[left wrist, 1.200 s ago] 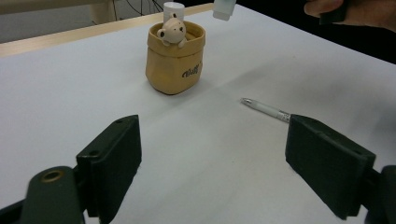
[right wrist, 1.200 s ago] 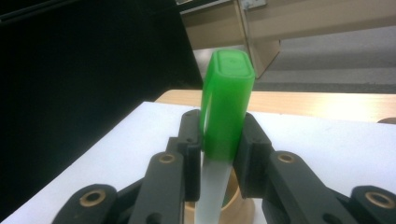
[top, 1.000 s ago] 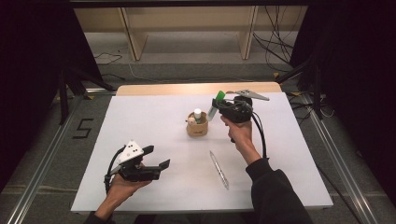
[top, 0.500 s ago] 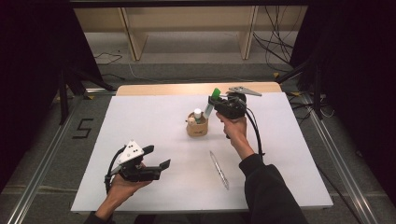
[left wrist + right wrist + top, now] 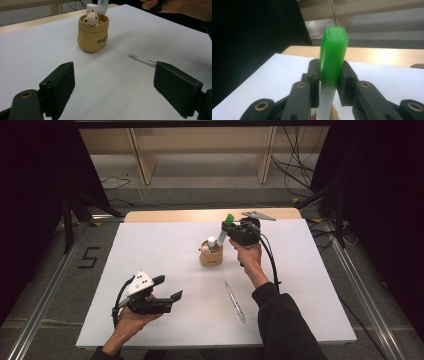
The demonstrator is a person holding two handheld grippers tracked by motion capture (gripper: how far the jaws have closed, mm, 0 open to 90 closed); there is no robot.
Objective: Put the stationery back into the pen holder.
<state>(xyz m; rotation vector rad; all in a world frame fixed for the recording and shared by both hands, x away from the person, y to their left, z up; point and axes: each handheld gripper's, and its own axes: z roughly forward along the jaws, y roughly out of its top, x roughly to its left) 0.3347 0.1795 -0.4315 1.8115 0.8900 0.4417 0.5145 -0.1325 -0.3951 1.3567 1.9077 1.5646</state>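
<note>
While the right hand-held gripper [image 5: 329, 82] is clamping a green-capped marker [image 5: 332, 57] just below its cap, the step in hand looks like dropping that marker into the tan pen cup [image 5: 211, 255] at the middle of the table [image 5: 165, 245]. Judging from the high view, the marker is tilting, cap up and to the far right, with its white lower end already at or just inside the cup's mouth, beside a white-capped item [image 5: 212, 241] that is standing in there. To do this well: straightening the marker toward upright, lowering until the tip is sitting well inside the cup, then opening the jaws slowly so it is not tipping the light cup over or knocking the other item. Keeping the grip near the cap is helping, since the jaws are staying clear of the cup's rim.

Marker look: bright green flat-sided cap with rounded corners, pale translucent white barrel below it, slim and smooth, probably slippery.

Moving outward, the cup is looking like a small folded paper-bag shape with a little bear figure [image 5: 90, 18] on its rim. A silver pen [image 5: 234, 295] is lying on the table nearer, right of centre, likely next. The left hand-held gripper [image 5: 167, 290] is resting near left, jaws wide apart, holding nothing.
</note>
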